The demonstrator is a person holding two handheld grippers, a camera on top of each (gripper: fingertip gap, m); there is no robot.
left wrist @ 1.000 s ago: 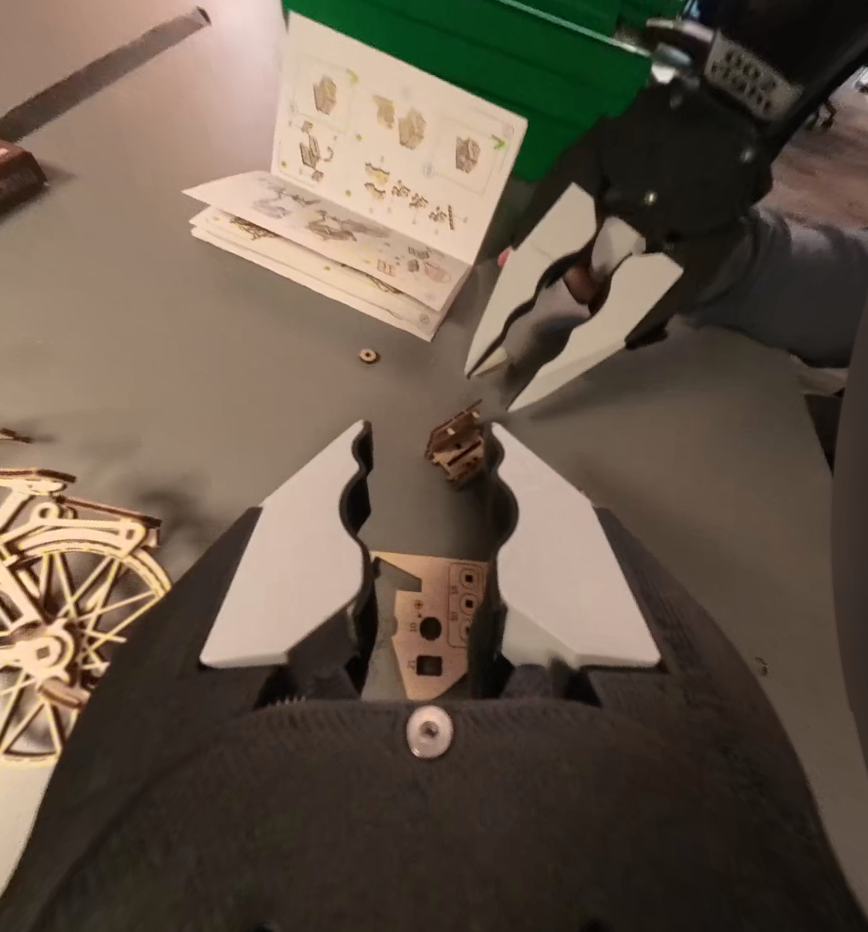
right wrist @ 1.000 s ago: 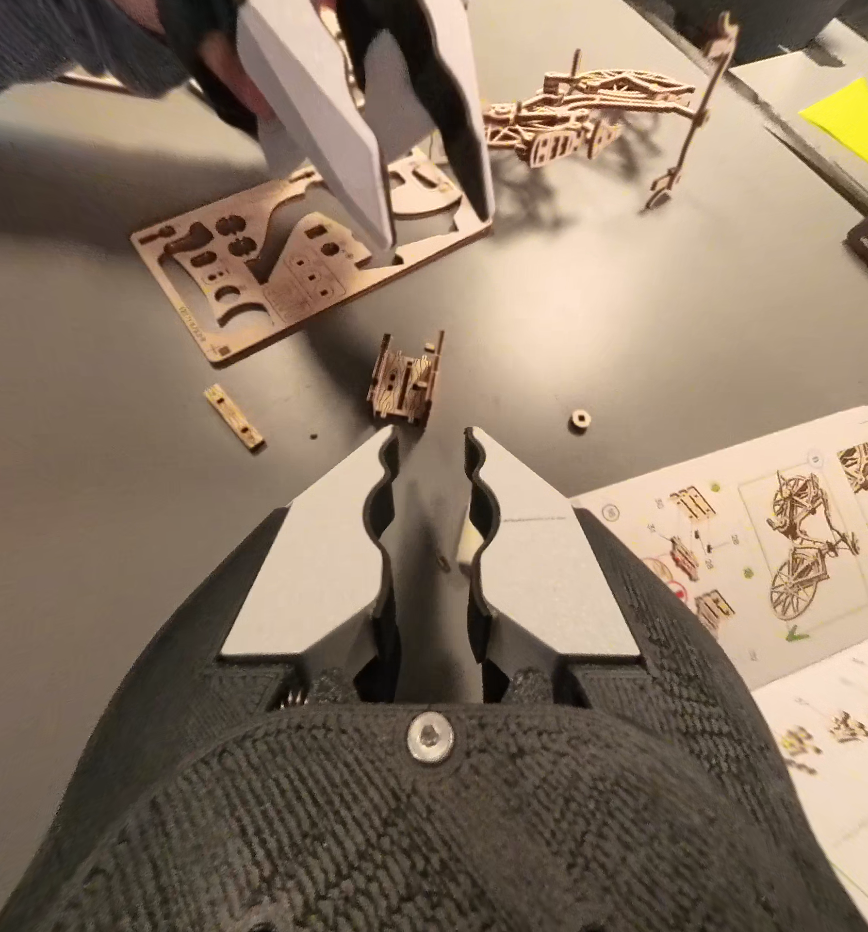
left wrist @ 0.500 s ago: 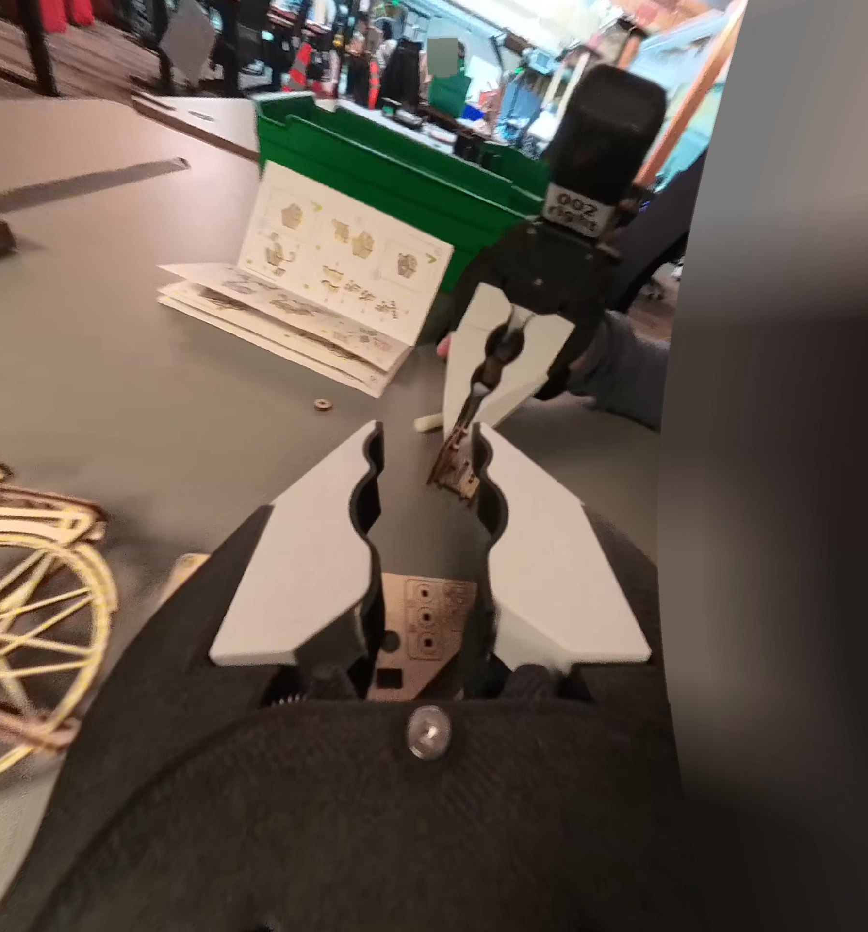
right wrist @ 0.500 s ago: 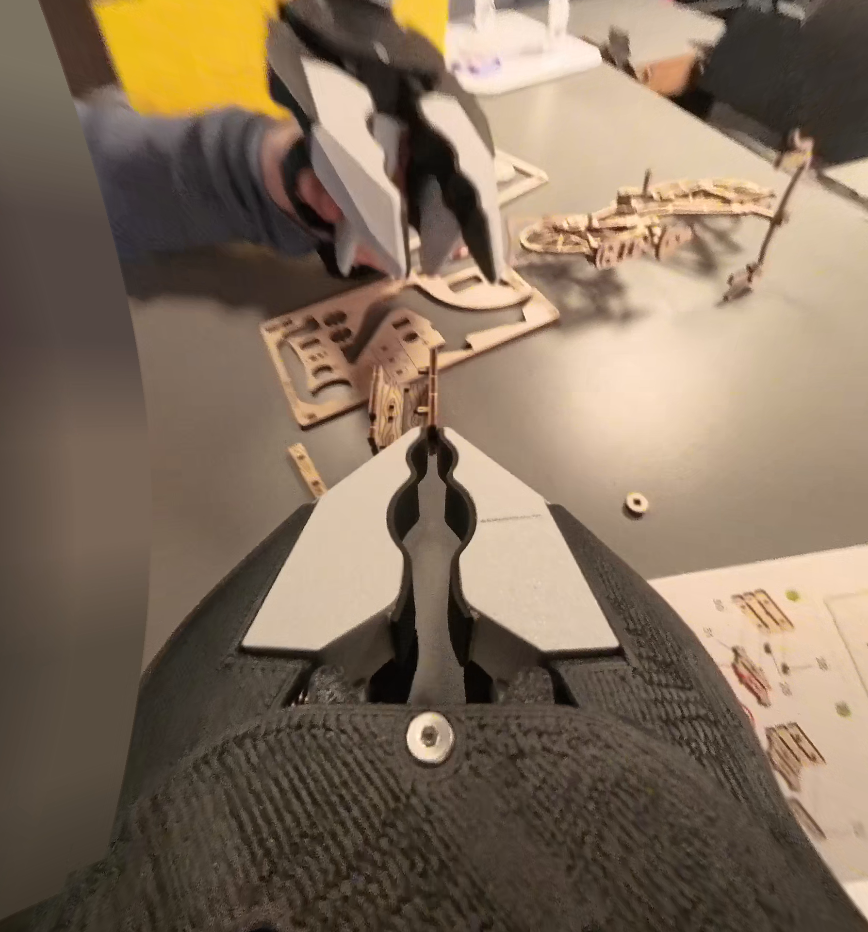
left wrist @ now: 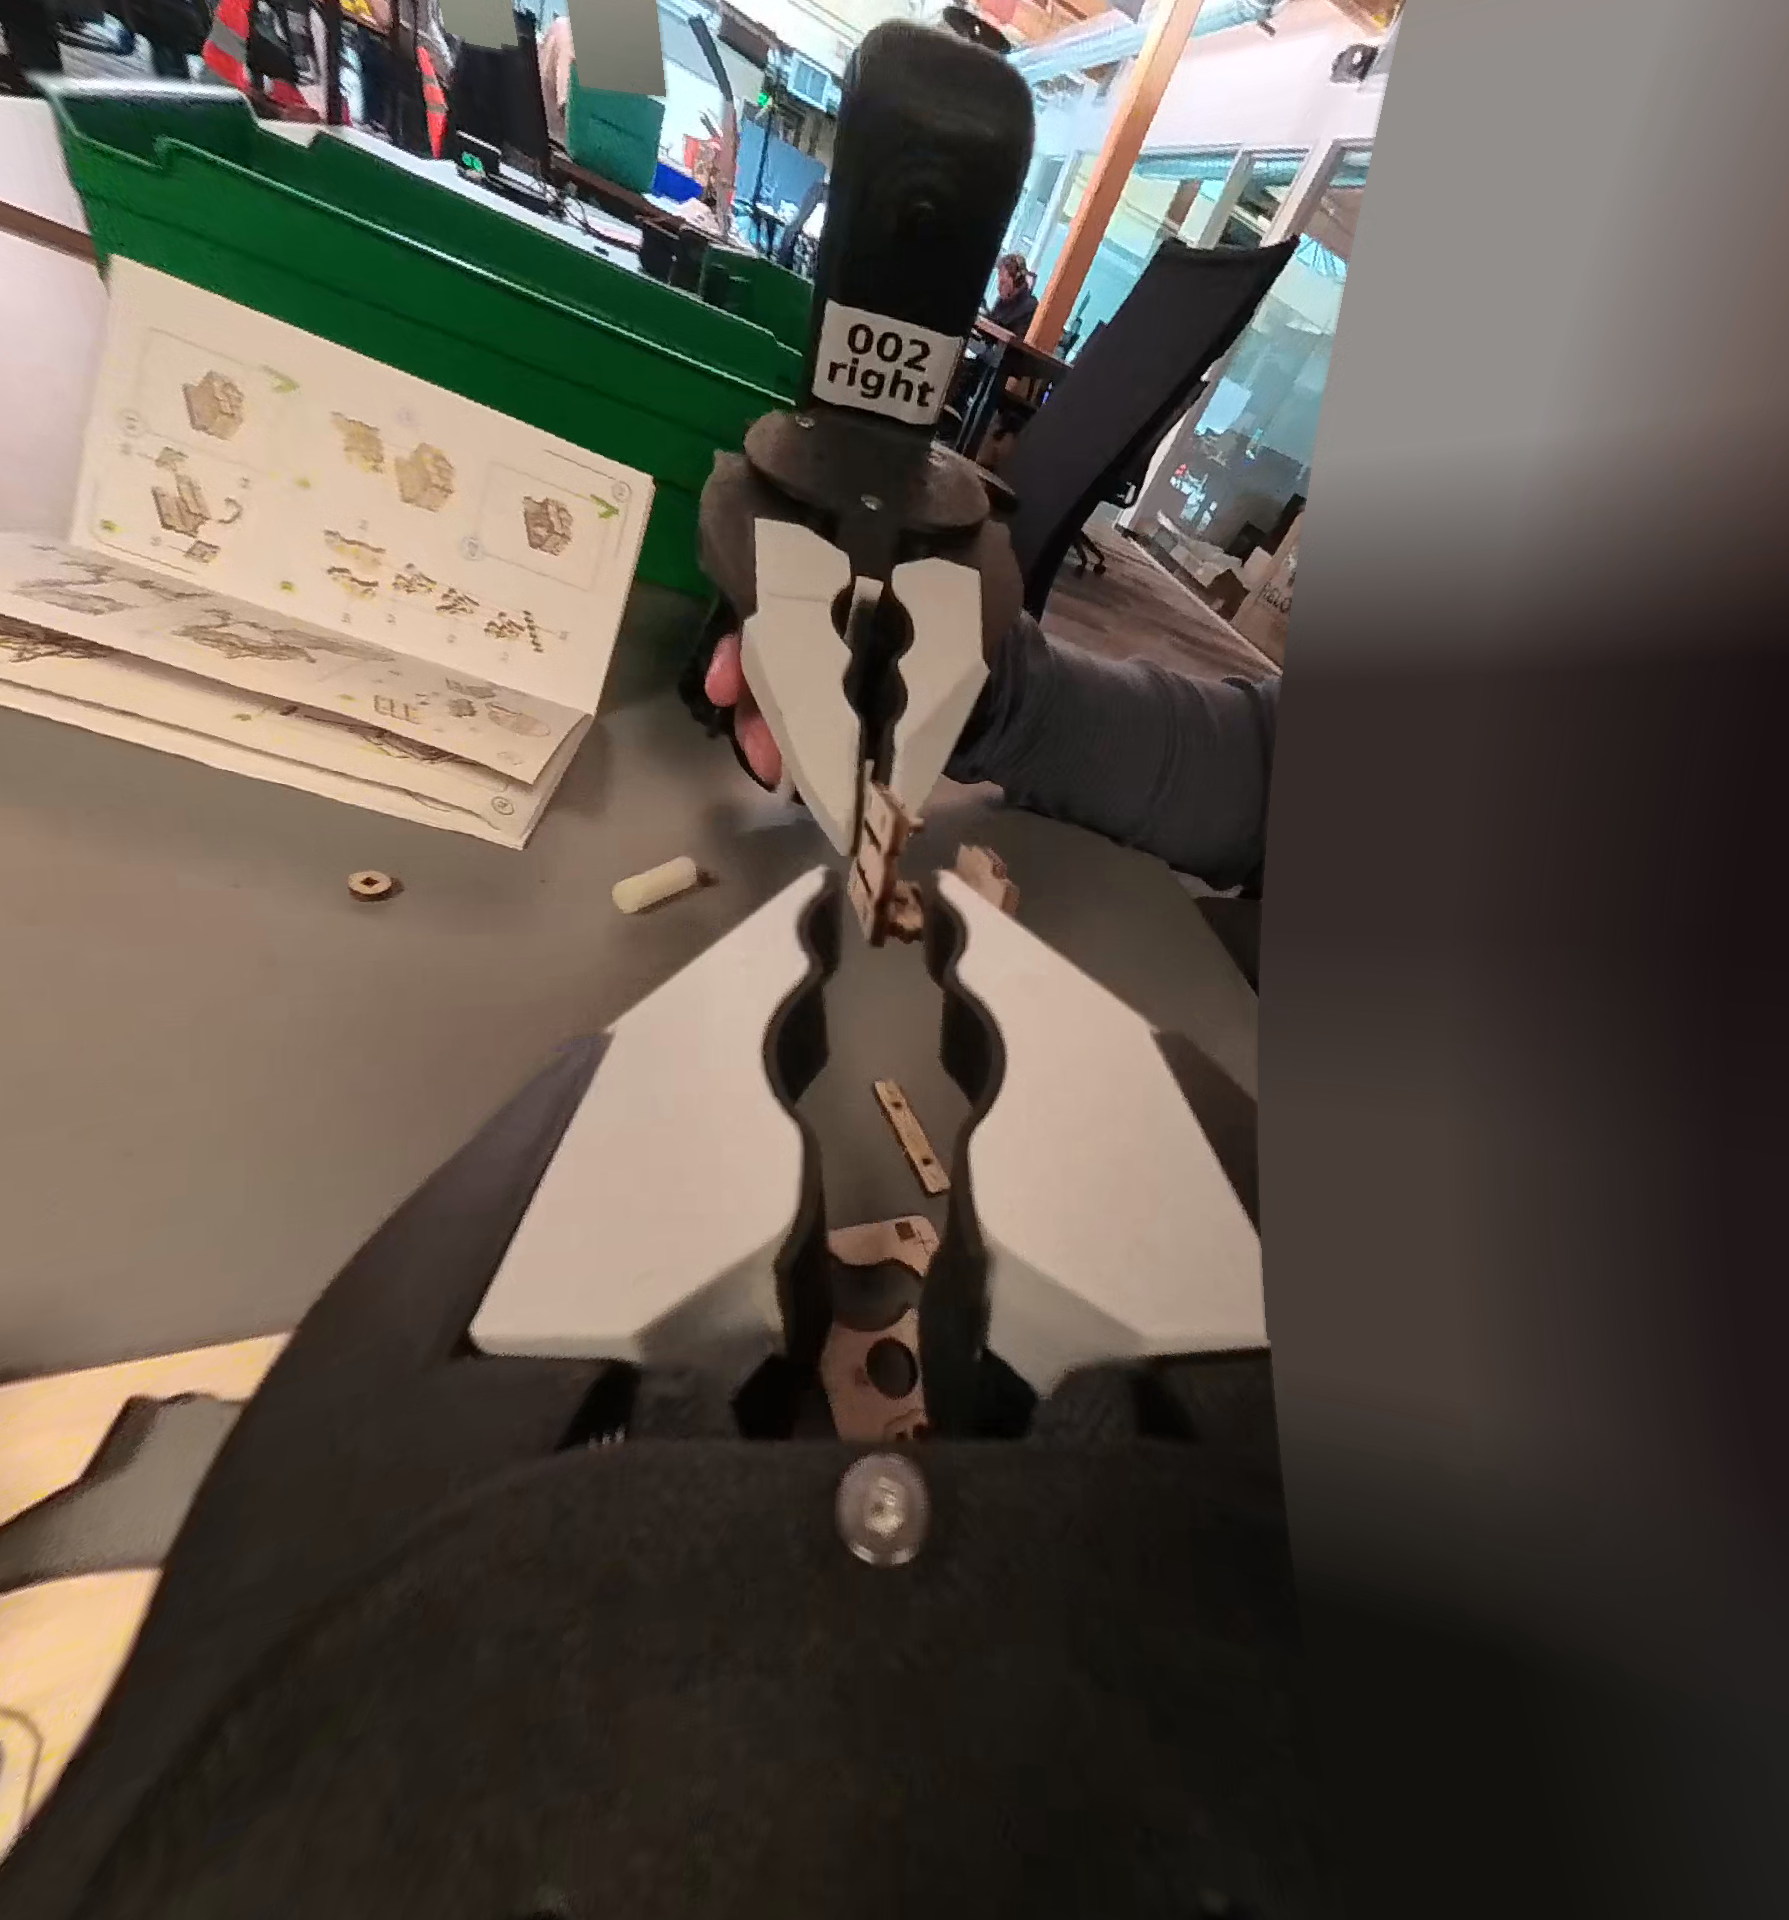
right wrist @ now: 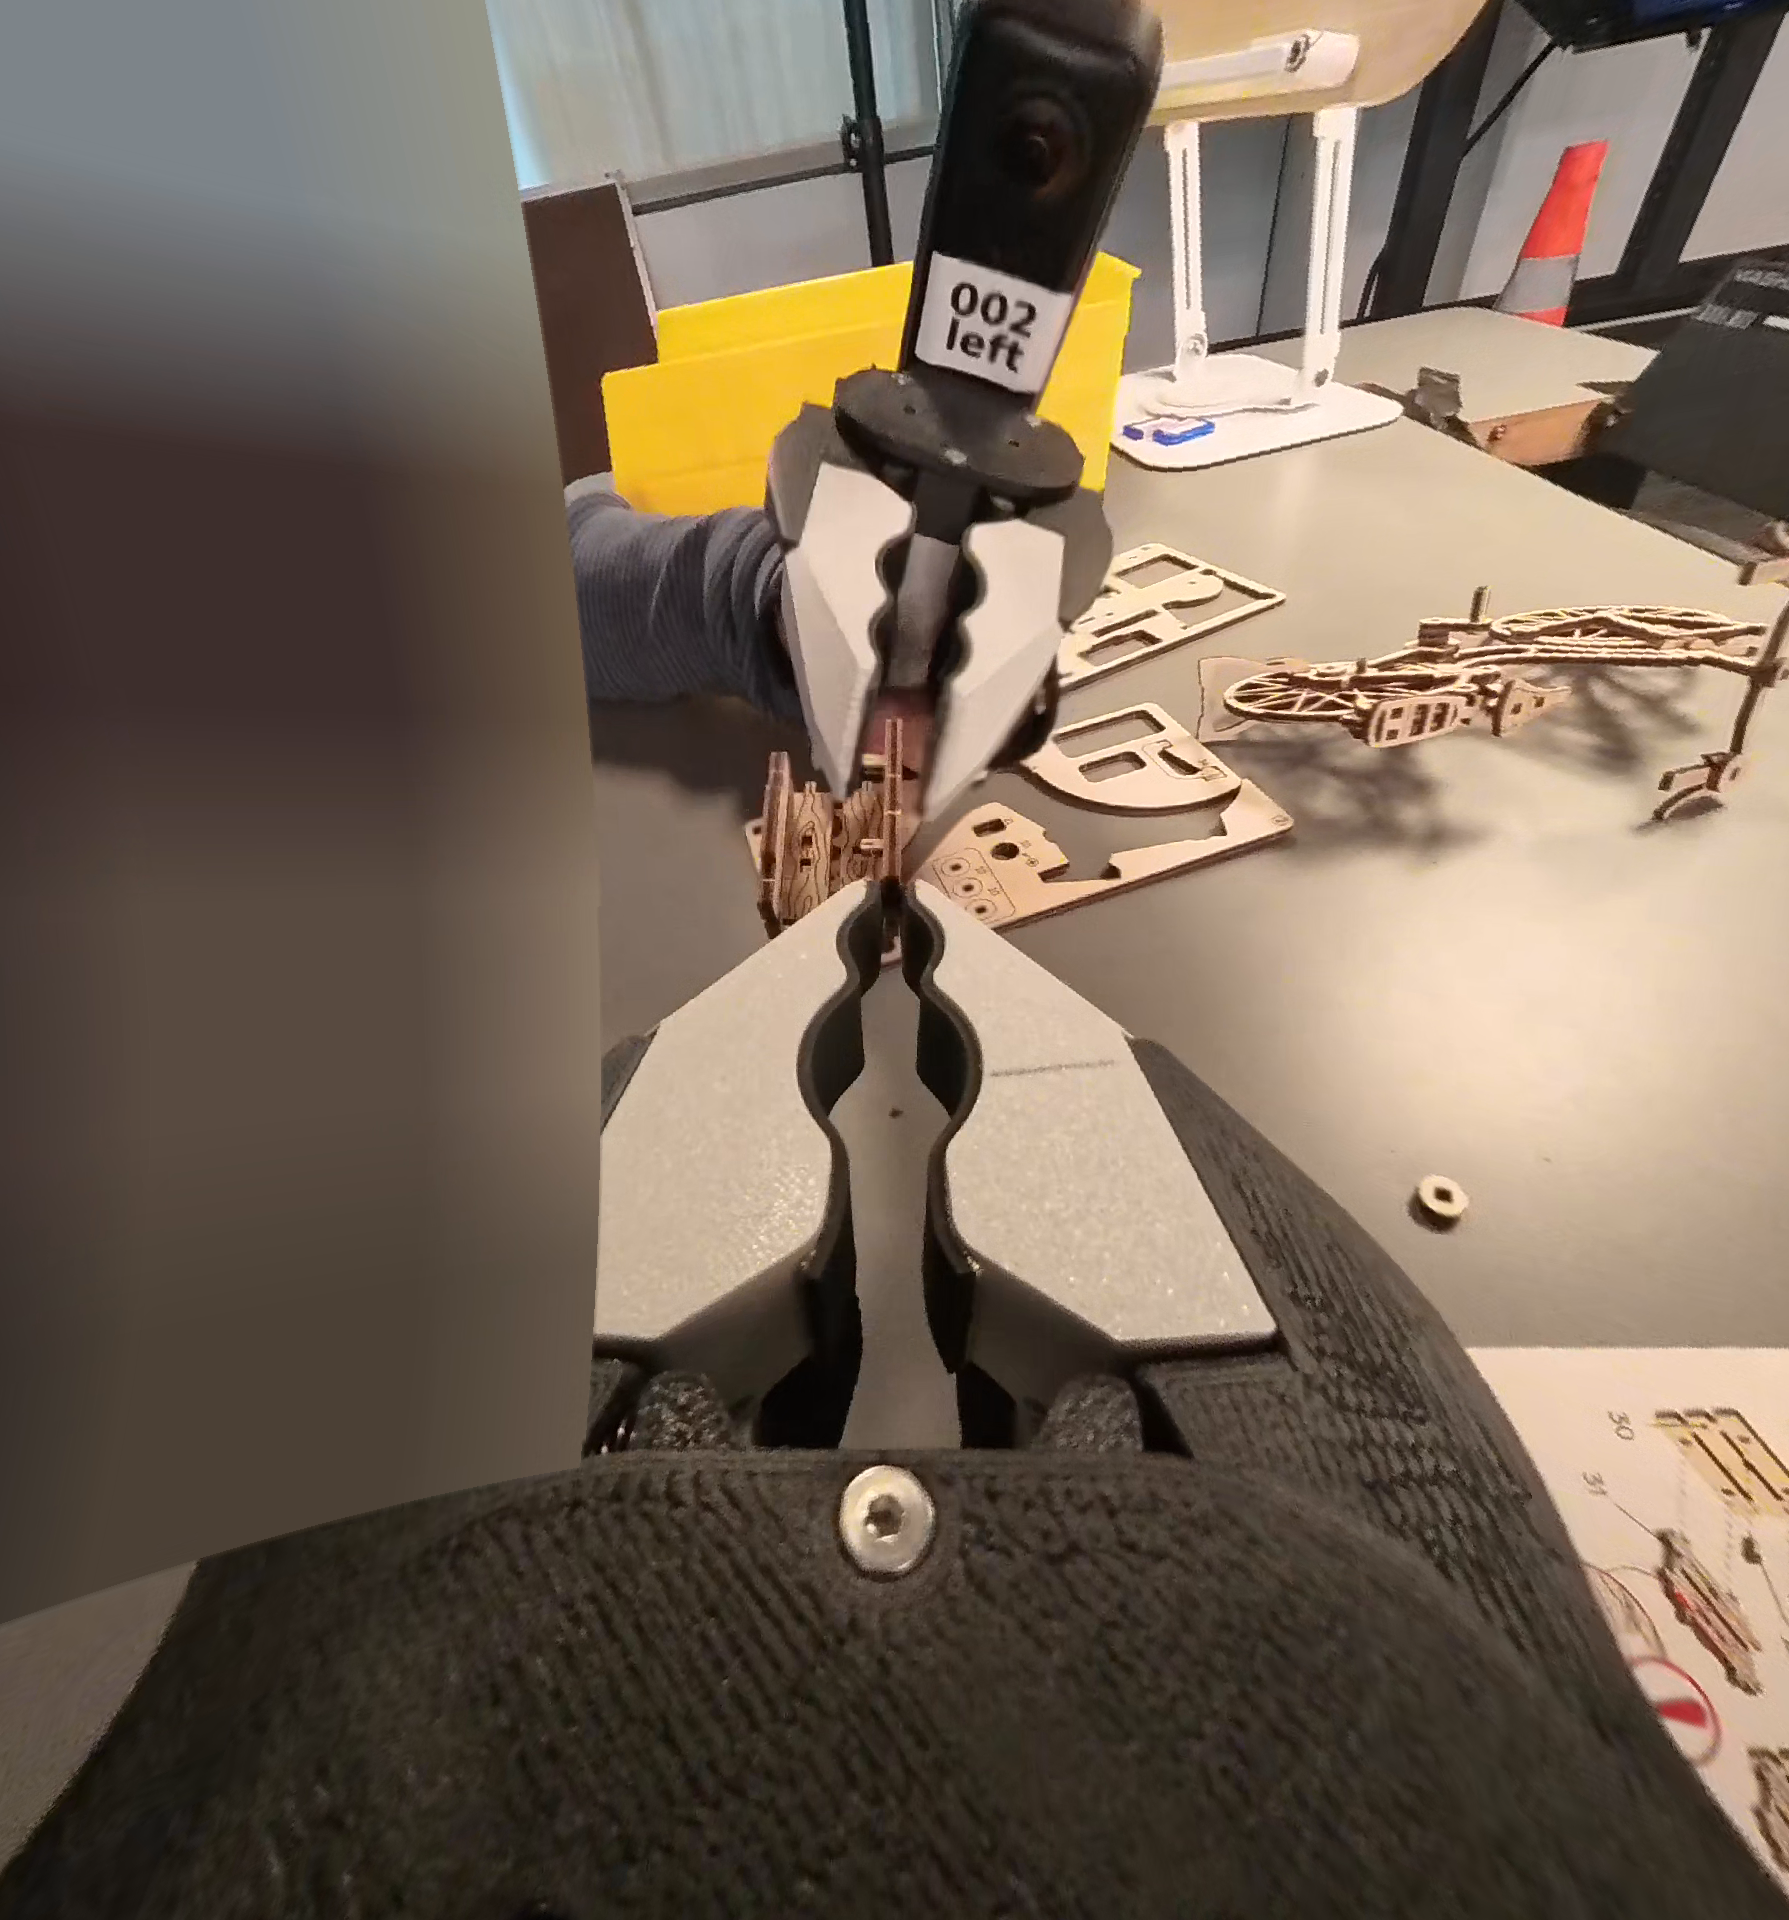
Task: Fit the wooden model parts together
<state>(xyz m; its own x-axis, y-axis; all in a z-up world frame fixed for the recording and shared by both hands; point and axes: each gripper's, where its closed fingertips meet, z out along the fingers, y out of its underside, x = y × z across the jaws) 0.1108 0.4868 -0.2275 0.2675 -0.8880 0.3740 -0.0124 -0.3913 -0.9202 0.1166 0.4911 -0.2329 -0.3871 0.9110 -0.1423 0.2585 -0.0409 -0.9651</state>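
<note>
A small wooden sub-assembly (right wrist: 817, 842) is held above the grey table (right wrist: 1389, 987). My right gripper (right wrist: 888, 896) is shut on one of its thin plates at the fingertips. In the left wrist view the right gripper (left wrist: 874, 805) points toward the camera with the sub-assembly (left wrist: 885, 873) hanging from its tips. My left gripper (left wrist: 885, 894) is open with a narrow gap, and the sub-assembly sits between its fingertips. In the right wrist view the left gripper (right wrist: 892, 784) faces me, its tips on either side of an upright plate.
An open instruction booklet (left wrist: 329, 582) leans on green crates (left wrist: 454, 270). A washer (left wrist: 374, 886), a white peg (left wrist: 656, 883) and a wooden strip (left wrist: 911, 1138) lie loose. Cut part sheets (right wrist: 1108, 831) and a wooden bicycle model (right wrist: 1492, 675) lie on the right; a yellow bin (right wrist: 765, 384) stands behind.
The right gripper shut on the sub-assembly and lifted it off the table. Both grippers tilted up to face each other. The left gripper's jaws narrowed around the piece.
</note>
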